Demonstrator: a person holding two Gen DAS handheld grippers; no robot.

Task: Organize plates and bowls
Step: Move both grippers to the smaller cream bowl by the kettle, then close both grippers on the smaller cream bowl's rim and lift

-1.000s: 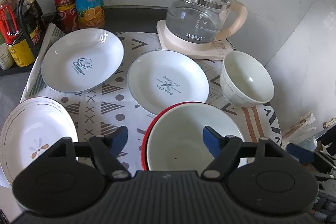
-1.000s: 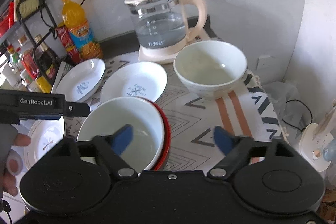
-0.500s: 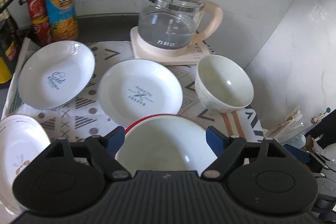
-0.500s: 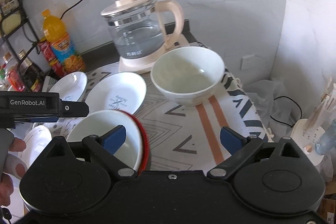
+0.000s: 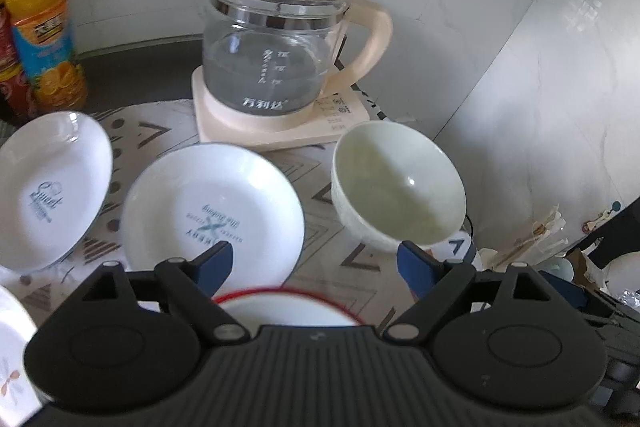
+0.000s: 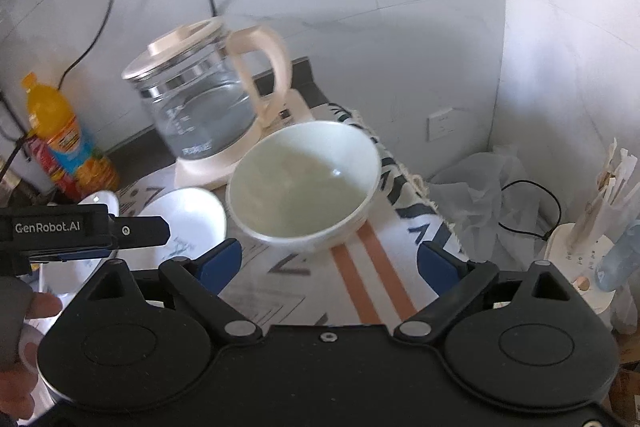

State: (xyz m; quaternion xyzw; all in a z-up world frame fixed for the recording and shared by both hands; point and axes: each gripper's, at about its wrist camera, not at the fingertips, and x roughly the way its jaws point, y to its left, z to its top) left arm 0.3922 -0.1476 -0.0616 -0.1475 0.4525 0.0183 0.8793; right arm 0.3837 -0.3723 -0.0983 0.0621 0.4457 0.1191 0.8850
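Observation:
A cream bowl (image 5: 396,187) stands at the right of the patterned cloth; it also shows in the right wrist view (image 6: 304,183). Left of it lies a white "Bakery" plate (image 5: 212,211), and further left a white "Sweet" plate (image 5: 48,183). A white bowl nested in a red-rimmed bowl (image 5: 288,307) sits just under my left gripper (image 5: 316,263), which is open and empty. A flower plate (image 5: 12,367) lies at the lower left. My right gripper (image 6: 328,263) is open and empty, close in front of the cream bowl.
A glass kettle (image 5: 276,55) on its cream base stands behind the dishes. An orange juice bottle (image 5: 40,19) and red cans stand at the back left. A wall rises close on the right. The left gripper's body (image 6: 80,227) shows in the right wrist view.
Both grippers have moved forward and to the right, toward the cream bowl. The nested red-rimmed bowl has slipped mostly under the left gripper's view. Both stay open.

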